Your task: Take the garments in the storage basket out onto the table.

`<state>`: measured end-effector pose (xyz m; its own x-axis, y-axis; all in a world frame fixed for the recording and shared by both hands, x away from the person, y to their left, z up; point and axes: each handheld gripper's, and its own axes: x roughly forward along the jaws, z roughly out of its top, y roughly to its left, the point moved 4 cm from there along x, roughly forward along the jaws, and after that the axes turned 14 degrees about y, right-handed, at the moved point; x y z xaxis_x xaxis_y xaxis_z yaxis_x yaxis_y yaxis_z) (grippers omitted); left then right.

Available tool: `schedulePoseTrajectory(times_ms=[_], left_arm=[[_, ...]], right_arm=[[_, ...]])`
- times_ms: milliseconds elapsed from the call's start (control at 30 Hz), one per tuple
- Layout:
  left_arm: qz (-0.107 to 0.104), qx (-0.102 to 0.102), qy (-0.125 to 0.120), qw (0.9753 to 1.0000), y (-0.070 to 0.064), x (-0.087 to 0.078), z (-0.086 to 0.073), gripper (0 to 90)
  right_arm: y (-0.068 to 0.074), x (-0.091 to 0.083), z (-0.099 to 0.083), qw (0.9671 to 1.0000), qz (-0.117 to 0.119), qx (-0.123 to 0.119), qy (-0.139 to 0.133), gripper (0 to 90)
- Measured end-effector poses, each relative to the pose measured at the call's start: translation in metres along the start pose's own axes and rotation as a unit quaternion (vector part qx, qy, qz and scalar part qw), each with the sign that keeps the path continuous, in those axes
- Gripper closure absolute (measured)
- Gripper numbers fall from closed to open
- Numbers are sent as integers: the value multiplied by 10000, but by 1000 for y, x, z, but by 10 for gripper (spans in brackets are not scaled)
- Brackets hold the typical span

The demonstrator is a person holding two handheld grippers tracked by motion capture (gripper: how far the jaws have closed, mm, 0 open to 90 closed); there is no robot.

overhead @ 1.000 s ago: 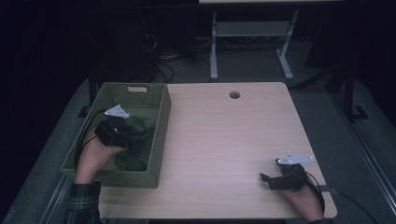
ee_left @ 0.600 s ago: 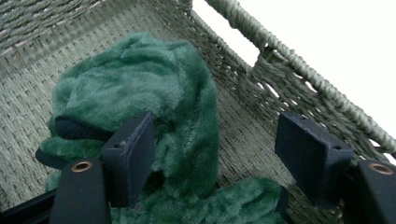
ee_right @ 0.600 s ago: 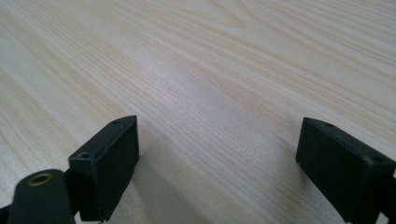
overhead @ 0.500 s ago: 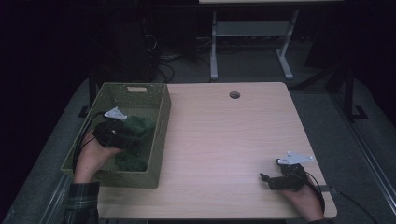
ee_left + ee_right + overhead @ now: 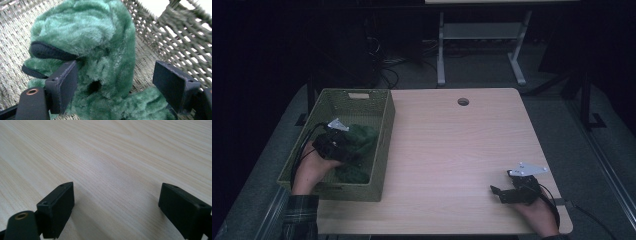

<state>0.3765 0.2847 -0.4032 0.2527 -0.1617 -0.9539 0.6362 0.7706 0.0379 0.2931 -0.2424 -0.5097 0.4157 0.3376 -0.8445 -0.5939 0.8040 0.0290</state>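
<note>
- Currently, the grasp-approach step is judged to be in hand: a green plush toy is being addressed inside the woven basket at the left edge of the table.
- At far left, the left gripper is positioned low in the basket, right at the toy.
- In the left gripper view, its jaws are seen spread wide with the green plush toy between them; one jaw is at the fur, the other is apart from it, and nothing is yet clamped.
- For the next move, closure of the jaws on the toy's body is called for, followed by a lift clear of the basket wall.
- Soft pile is expected to compress, so a deep bite is advised.
- At right, the right gripper is held near the table's front corner, well apart from the basket.
- Its jaws are seen wide apart over bare table, with nothing held.
</note>
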Motion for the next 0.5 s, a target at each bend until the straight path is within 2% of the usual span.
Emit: schedulePoseTrajectory(times_ms=[267,500], left_arm=[[82,-5,280,9996,1,21,4,142],[112,2,398,9991,1,32,7,135]], right_arm=[[0,0,0,10000,0,0,1,129],[0,0,0,10000,2,1,1,129]])
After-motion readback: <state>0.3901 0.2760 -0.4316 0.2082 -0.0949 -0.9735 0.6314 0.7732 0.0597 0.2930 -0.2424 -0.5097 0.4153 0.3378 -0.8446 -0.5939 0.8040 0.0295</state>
